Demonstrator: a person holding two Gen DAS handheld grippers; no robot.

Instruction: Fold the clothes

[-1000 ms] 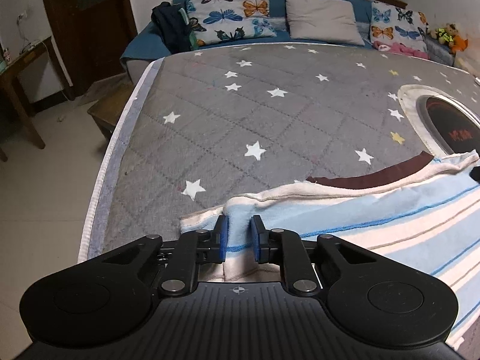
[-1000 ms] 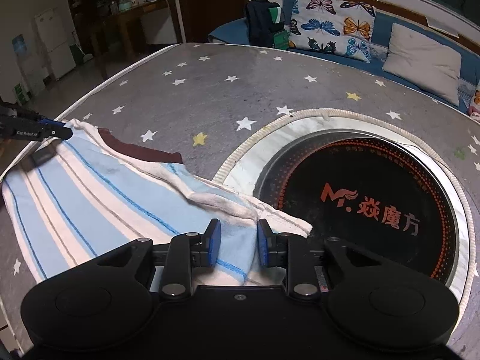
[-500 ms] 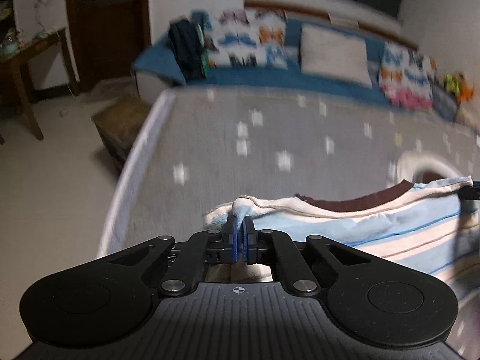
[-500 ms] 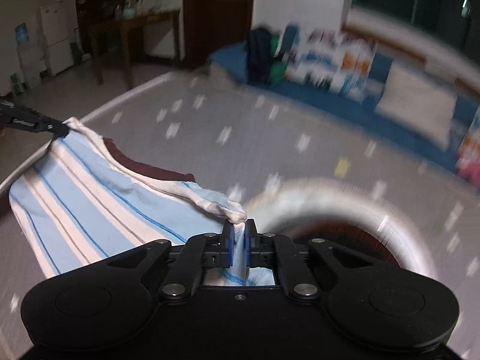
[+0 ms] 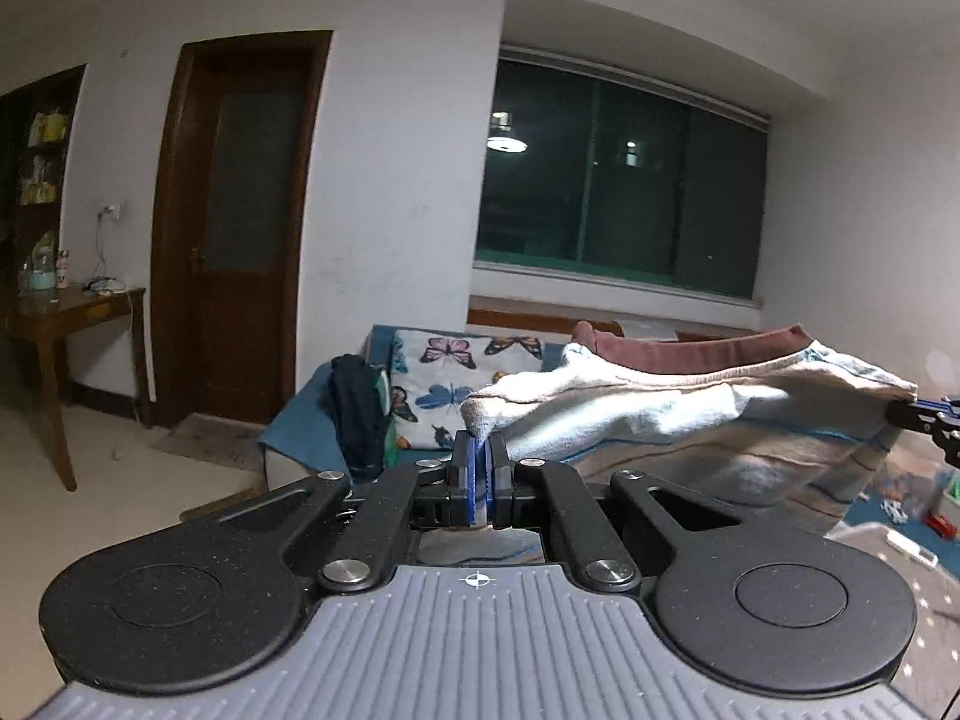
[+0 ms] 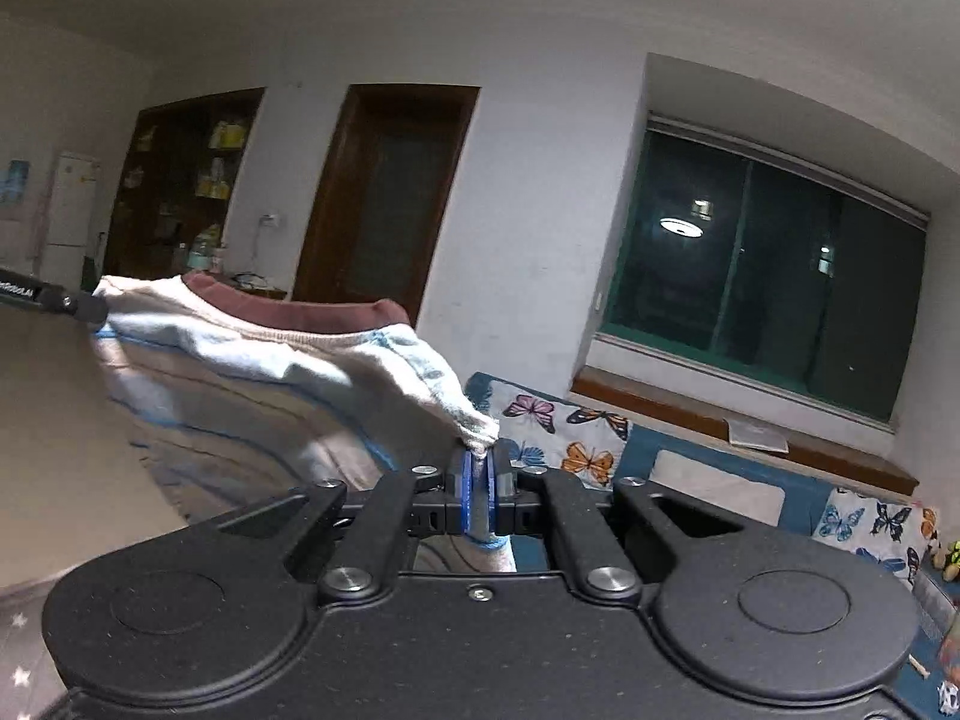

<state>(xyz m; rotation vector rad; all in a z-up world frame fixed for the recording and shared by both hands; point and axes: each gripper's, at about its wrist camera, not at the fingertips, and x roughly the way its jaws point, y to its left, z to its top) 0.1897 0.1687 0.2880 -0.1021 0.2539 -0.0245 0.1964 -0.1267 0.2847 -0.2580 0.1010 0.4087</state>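
A blue-and-white striped shirt (image 5: 690, 414) with a dark red collar hangs in the air, stretched between both grippers. My left gripper (image 5: 480, 462) is shut on one shoulder corner of it. My right gripper (image 6: 478, 468) is shut on the other shoulder corner of the striped shirt (image 6: 252, 372). Each view shows the other gripper's black tip at the far end: the right gripper (image 5: 924, 414) at the right edge, the left gripper (image 6: 66, 303) at the left edge. The shirt's lower part droops out of sight behind the gripper bodies.
Ahead stands a blue sofa (image 5: 312, 426) with butterfly pillows (image 5: 444, 384) and a dark bag (image 5: 357, 414). A brown door (image 5: 240, 222) and a dark window (image 5: 618, 210) are behind it. A wooden table (image 5: 66, 324) stands at the left. The star-patterned mat (image 6: 18, 648) shows at the bottom left.
Both grippers shut on the shirt's shoulder corners and rose high off the mat, lifting the shirt into the air. The views now face the wall instead of the mat.
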